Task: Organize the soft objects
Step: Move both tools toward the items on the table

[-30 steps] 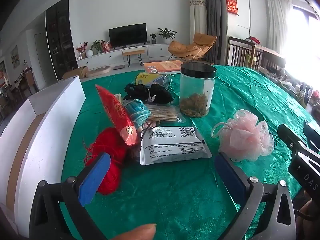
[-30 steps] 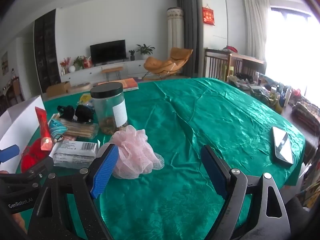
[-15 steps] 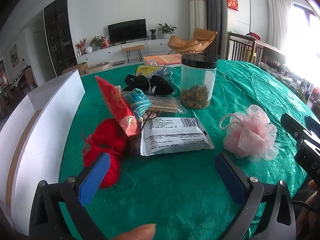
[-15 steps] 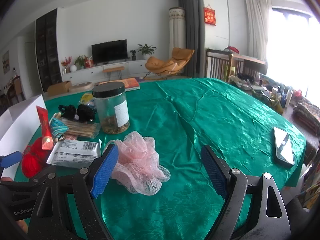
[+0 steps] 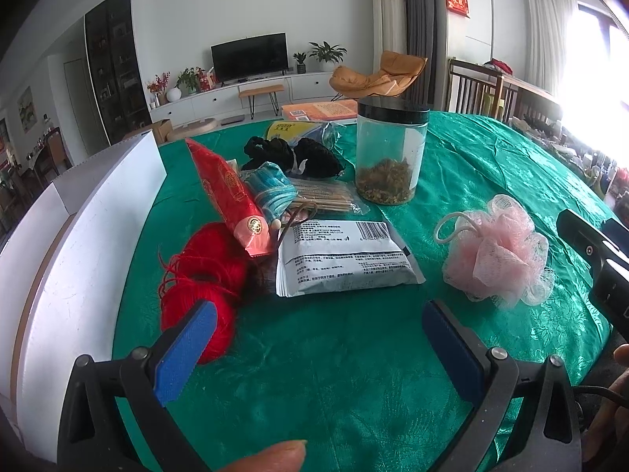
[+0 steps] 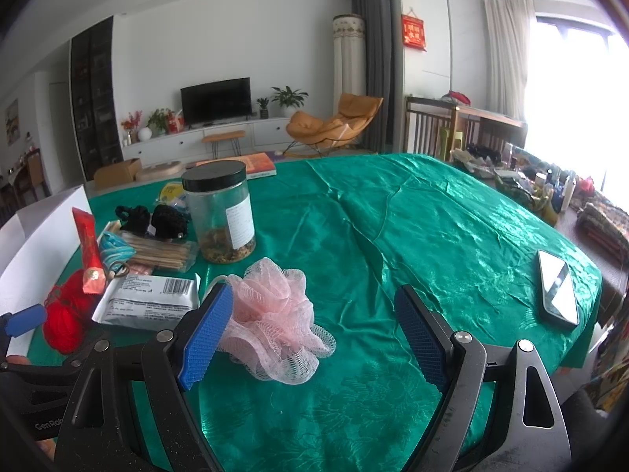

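My right claw spread wide, empty; pink mesh puff at 10 o'clock, beside left pad. Shift left, center puff, squeeze slowly, it's squashy.

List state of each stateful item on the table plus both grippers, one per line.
left gripper: open, empty, above the cloth
right gripper: open, empty, pink bath pouf just ahead
jar: upright, black lid on, partly filled
pink bath pouf: loose on the cloth, ungripped
red yarn ball: lying free, strands trailing
white packet: flat, looks sealed
phone: lying flat near the table edge
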The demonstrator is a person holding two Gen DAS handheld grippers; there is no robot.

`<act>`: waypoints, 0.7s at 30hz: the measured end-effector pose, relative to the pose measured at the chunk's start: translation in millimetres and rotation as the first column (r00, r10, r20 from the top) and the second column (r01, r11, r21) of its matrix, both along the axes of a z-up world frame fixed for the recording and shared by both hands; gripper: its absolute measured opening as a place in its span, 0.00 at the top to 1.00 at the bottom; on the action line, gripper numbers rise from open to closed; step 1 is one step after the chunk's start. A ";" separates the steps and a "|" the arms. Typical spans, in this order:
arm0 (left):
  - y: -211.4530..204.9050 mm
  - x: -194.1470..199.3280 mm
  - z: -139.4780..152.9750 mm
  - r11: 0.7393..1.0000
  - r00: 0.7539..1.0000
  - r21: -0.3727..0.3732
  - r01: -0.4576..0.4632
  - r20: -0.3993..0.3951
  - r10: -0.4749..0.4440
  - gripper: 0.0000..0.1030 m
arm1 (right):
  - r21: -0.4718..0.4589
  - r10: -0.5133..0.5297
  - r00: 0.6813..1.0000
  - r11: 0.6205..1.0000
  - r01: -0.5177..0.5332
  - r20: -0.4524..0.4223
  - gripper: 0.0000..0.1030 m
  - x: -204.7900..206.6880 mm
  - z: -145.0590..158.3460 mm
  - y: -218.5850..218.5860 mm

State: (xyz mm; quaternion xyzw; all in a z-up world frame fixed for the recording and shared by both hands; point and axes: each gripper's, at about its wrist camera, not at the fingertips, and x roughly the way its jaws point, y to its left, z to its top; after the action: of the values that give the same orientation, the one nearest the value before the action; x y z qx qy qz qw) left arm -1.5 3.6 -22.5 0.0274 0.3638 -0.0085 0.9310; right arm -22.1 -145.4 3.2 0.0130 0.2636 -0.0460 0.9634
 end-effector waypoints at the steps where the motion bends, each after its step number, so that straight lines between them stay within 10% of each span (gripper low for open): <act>1: 0.2 0.1 -0.6 1.000 1.000 0.002 0.000 -0.003 0.000 0.00 | 0.000 0.000 1.000 1.000 0.000 0.000 0.16 -0.2 0.0 0.1; 21: 9.9 10.7 -37.5 1.000 0.994 0.022 -0.019 -0.108 0.021 0.00 | 0.000 0.000 1.000 1.000 0.000 0.000 0.16 0.3 0.0 -0.6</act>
State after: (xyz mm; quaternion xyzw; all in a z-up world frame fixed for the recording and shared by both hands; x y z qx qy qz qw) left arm 9.1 13.6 -60.0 0.0333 0.4141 0.0032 0.9096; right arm -21.7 -146.0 3.2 0.0131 0.2639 -0.0461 0.9634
